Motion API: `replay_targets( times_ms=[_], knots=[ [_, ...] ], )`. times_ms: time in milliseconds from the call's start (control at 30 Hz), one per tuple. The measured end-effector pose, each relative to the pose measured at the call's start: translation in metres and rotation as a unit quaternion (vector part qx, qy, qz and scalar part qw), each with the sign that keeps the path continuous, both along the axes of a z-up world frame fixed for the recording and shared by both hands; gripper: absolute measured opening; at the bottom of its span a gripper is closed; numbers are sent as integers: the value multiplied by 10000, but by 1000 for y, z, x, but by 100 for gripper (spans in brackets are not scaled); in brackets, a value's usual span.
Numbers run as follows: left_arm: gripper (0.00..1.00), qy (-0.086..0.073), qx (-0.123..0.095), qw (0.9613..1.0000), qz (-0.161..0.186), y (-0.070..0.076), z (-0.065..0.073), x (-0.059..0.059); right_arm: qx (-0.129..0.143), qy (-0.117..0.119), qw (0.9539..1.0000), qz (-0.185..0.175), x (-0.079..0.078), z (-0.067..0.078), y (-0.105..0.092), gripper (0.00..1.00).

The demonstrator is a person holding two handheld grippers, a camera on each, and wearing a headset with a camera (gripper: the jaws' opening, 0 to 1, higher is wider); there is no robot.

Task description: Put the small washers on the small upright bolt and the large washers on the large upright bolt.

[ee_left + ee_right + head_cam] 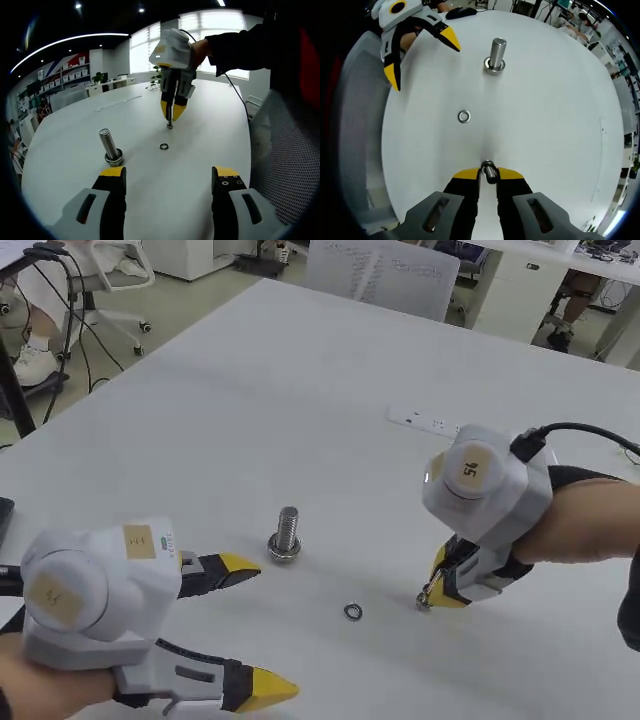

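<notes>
On the white worktable (250, 390) we see a large silver threaded bolt (287, 532) standing upright with a steel ring (285, 552) round its foot. A small loose steel washer (352, 612) lies flat between that bolt and the right gripper (432, 597). From the head view the right gripper's yellow tips meet the table, and its body covers most of what they hold. The right gripper view makes it plainer: the jaws stand narrow, pinched on a small steel piece (488, 171), though we cannot tell whether it is the small bolt or a washer. The left gripper view gives us that gripper from the front, pointing straight down at the tabletop. The left gripper (255, 627) sits near the large bolt, on our side of it, with its jaws spread wide. A flat white power strip (425, 423) lies farther back on the table.
</notes>
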State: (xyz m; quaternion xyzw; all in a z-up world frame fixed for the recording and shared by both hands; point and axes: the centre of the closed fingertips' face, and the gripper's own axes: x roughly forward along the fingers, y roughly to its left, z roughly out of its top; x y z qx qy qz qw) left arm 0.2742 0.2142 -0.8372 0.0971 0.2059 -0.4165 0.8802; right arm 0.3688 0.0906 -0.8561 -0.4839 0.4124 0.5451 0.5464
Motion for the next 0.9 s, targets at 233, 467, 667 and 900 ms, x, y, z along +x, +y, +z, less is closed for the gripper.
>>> replay_targets(
  times_ms=[233, 467, 667, 900],
  knots=[
    [69, 13, -2, 10000, 15, 1, -1, 0, -27, 36, 10000, -3, -2, -8, 1, 14],
    [69, 17, -5, 10000, 20, 2, -2, -1, -43, 73, 10000, -13, -2, -11, 1, 14],
    [69, 22, 1, 10000, -3, 2, -3, -1, -15, 93, 10000, -25, -2, -12, 2, 14],
    [69, 22, -1, 10000, -4, 3, -2, -2, -82, 111, 9999, 3, -4, -16, 2, 16]
  ],
)
